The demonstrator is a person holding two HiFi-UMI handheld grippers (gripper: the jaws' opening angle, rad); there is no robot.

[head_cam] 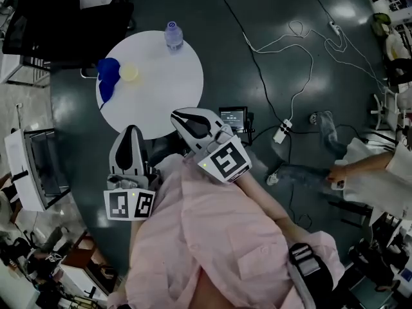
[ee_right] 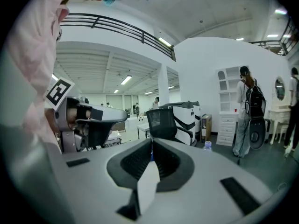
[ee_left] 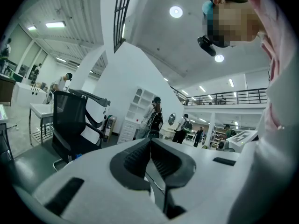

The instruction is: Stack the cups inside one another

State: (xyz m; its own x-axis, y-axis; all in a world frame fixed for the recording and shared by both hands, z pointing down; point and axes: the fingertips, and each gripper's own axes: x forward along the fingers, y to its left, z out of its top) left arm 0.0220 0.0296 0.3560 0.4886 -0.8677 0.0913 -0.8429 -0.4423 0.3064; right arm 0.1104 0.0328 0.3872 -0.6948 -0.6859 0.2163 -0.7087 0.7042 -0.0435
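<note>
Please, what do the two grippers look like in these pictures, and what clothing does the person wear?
Both the left gripper and the right gripper have smooth, rounded, light grey shells with black inlays. Their fingers are dark and ribbed. Each carries a white cube printed with black square markers. The person wears a pale pink shirt with long sleeves.

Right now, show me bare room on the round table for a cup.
Bare: middle and right side of the table, between the yellow cup, the bottle at the far rim and the near edge. Crowded: the left rim, where blue cup and yellow cup sit.
</note>
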